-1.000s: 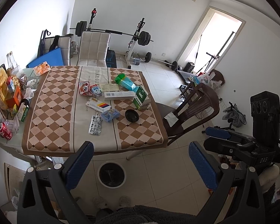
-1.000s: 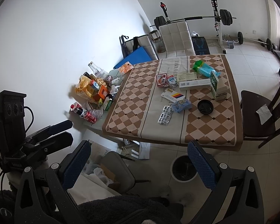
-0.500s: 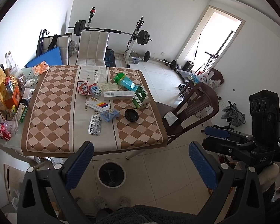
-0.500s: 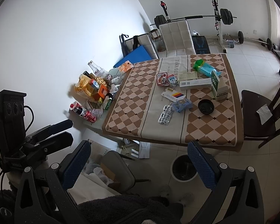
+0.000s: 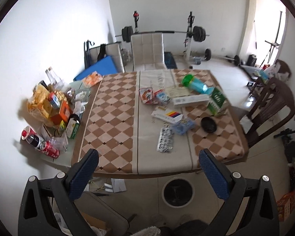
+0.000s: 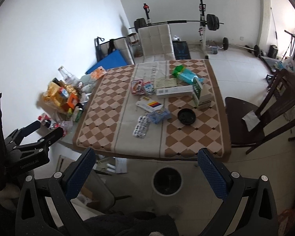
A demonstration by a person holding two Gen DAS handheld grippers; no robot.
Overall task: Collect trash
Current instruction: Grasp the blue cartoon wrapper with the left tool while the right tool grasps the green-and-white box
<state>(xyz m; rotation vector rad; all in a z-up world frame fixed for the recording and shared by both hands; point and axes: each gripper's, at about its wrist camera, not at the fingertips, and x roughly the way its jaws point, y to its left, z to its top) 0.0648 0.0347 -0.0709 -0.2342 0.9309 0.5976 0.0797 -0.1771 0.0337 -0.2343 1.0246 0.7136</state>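
Note:
Litter lies on the right half of a table with a checkered cloth (image 5: 112, 118): silver blister packs (image 5: 165, 142), a crumpled blue wrapper (image 5: 182, 125), a black round lid (image 5: 208, 124), a white box with colour stripes (image 5: 167, 116), a long white box (image 5: 190, 99), a green-and-white carton (image 5: 217, 102) and a green-blue bag (image 5: 194, 83). A round white-rimmed bin (image 5: 163, 193) stands on the floor at the table's near edge. My left gripper (image 5: 147, 154) is open and holds nothing. My right gripper (image 6: 146, 153) is open too, above the bin (image 6: 153, 182), short of the blister packs (image 6: 140, 126).
Snack bags, bottles and red cans (image 5: 49, 108) crowd the table's left strip. A dark wooden chair (image 5: 269, 106) stands on the right, a white padded chair (image 5: 147, 51) behind the table. A grey seat (image 5: 100, 212) and loose papers lie on the floor near the left corner.
The left wrist view has swung left, so the table sits centred and the right gripper has left its frame. Both grippers have come closer to the table's near edge.

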